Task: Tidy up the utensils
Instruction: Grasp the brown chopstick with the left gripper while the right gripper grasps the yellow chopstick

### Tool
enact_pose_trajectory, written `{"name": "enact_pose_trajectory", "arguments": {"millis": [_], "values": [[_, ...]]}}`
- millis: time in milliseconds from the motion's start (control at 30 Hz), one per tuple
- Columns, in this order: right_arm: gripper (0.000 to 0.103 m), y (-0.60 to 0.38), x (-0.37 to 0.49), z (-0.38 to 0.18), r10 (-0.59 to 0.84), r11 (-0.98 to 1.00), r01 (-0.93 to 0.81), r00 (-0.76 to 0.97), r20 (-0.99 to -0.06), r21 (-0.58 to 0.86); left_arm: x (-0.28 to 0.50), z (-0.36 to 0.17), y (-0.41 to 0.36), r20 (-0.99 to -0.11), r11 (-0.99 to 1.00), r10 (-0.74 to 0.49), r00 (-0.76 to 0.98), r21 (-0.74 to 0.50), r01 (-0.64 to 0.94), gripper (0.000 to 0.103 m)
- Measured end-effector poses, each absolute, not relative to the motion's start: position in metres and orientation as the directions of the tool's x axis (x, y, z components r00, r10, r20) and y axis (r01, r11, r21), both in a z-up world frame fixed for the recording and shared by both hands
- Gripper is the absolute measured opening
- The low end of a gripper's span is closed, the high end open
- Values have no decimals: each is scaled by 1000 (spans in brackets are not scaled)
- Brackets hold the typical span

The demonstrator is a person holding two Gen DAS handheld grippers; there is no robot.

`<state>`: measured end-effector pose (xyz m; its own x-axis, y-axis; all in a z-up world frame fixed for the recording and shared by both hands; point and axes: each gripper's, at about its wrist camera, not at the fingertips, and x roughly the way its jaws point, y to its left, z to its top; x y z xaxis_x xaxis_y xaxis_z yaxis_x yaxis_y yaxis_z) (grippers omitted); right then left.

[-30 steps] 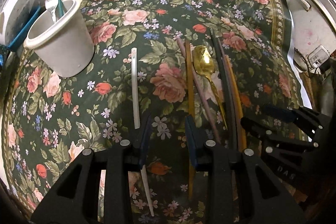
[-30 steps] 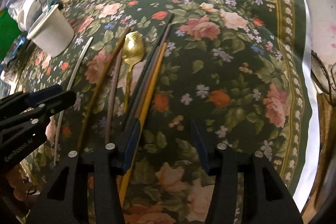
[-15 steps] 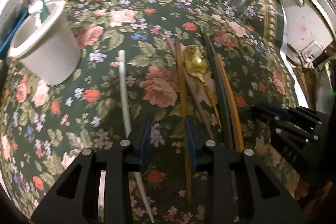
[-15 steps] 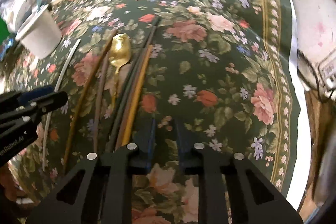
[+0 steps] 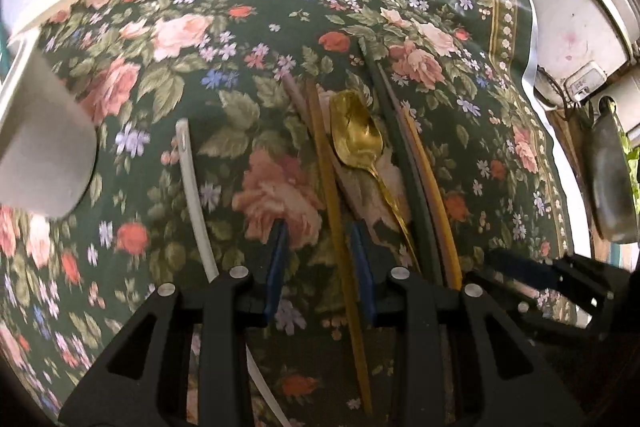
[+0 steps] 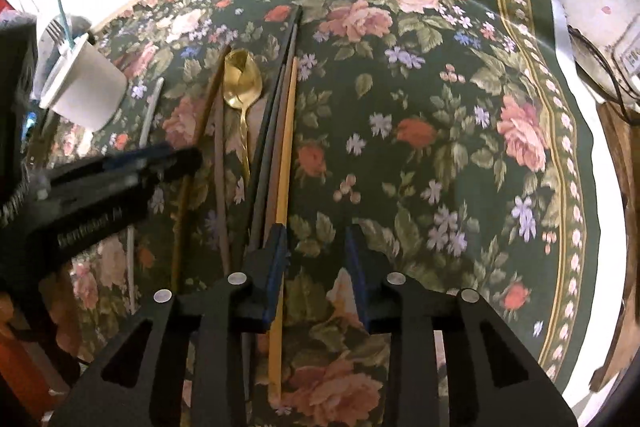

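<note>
On the flowered desk (image 6: 440, 155) the gold spoon (image 5: 356, 143) lay among chopsticks (image 6: 280, 147), bowl toward 12 o'clock. The left gripper (image 5: 318, 267) hovered, jaws apart, straddling an amber chopstick (image 5: 336, 211). The right gripper (image 6: 316, 267) held nothing, jaws apart. The white cup (image 6: 86, 91) stood at 10 o'clock.

Chopsticks (image 6: 280, 155) lie side by side on the bench (image 6: 440, 147), spoon (image 6: 241, 83) among them, cup (image 6: 86, 87) at far left.
</note>
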<state>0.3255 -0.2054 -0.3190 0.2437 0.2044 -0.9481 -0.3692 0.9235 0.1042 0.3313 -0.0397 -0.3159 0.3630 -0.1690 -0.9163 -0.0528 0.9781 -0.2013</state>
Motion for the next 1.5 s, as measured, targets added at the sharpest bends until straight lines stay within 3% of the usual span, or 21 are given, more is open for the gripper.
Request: {"name": "enact_pose_trajectory", "arguments": {"millis": [200,333,567,1000,1100,1500], "values": [[29,-199,320,-324,112,949,-314,315,-942,8,352,-316,-42,-923,985,-150,354,-169,-24,30],[31,-199,320,-322,121,957,-287,303,-945,30,362,-317,-40,-914,971,-223,338,-240,-9,8],[31,-206,311,-315,180,968,-223,293,-939,116,354,-317,-40,-911,968,-244,332,-248,31,6],[32,-183,310,-328,37,962,-268,353,-935,-63,313,-278,-28,-868,961,-271,416,-267,68,5],[24,-190,320,-322,38,967,-248,360,-932,-56,306,-267,-25,-856,961,-271,440,-265,77,5],[24,-202,385,-314,96,961,-277,327,-940,2,291,-250,-19,-838,963,-259,481,-263,61,5]]}}
